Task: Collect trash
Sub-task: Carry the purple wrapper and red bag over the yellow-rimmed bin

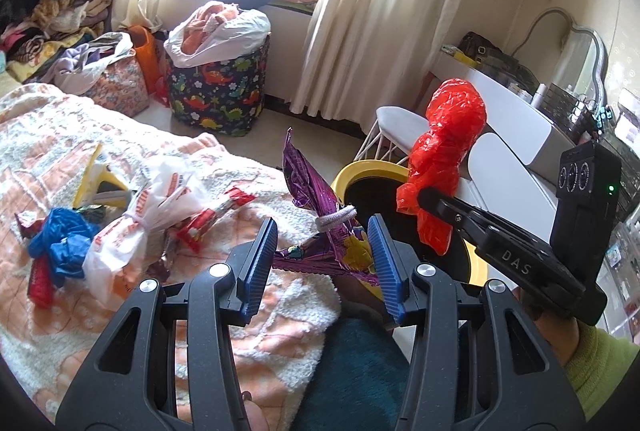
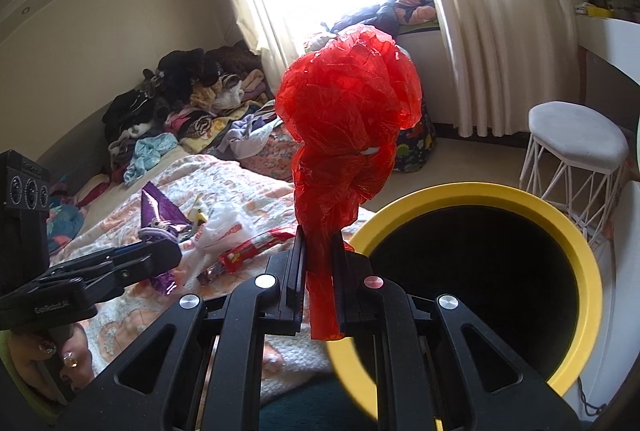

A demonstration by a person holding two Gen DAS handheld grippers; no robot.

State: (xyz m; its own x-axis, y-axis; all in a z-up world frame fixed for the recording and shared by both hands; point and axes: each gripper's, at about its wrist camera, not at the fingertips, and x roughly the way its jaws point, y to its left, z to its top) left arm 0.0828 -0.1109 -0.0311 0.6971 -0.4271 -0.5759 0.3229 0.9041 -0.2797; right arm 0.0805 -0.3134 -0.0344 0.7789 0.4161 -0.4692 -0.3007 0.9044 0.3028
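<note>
Looking along the left gripper, its blue pads stand partly apart with a purple wrapper between them. The wrapper's crumpled lower part lies against the right-hand pad; whether the left-hand pad presses it I cannot tell. A pale band cinches the wrapper just above the jaws. Beyond the jaws, slightly right, is a yellow bin with a dark inside. To the right of the jaws the right gripper reaches in from the side, clamping a red bag that stands up over the bin's far rim. Left of the jaws, on a bed, lie a white bag, a blue bag and red wrappers.

Turning to the right wrist view, the right gripper has its jaws nearly closed on the twisted neck of the red bag, whose bulk rises above the fingertips while a tail hangs below them. The bin gapes just right of the jaws. Left of the jaws, the left gripper shows side-on over the bed, with the purple wrapper at its tip. A hand grips its handle.
</note>
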